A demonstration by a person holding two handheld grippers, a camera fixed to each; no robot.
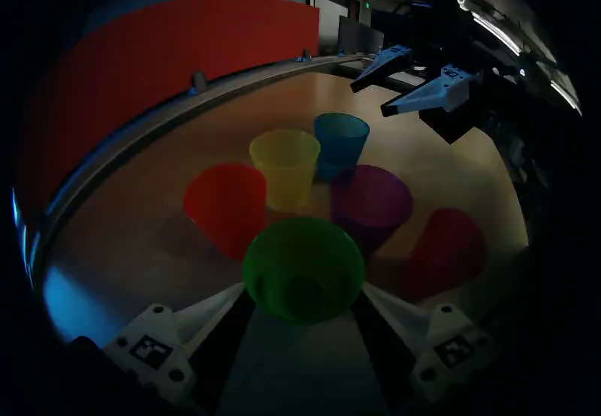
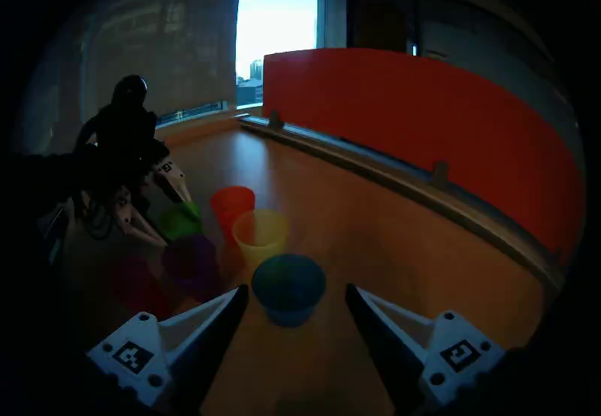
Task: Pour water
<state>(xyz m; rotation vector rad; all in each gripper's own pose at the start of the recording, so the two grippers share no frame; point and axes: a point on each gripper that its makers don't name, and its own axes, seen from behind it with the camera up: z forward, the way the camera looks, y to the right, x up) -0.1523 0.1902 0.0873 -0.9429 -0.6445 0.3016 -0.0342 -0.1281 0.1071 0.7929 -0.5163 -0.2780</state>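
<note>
Several translucent plastic cups stand clustered on a wooden table. In the left gripper view the green cup sits right at the tips of my left gripper, whose fingers flank it at a wide gap. Behind it stand the red cup, yellow cup, blue cup, purple cup and dark red cup. My right gripper hovers open beyond the blue cup. In the right gripper view the blue cup stands just ahead of my open right gripper, and the left gripper is at the green cup.
A red partition on a metal rail runs along the table's far edge. A person in dark clothes stands behind the left gripper. Bare tabletop lies to the right of the cups. The room is dim.
</note>
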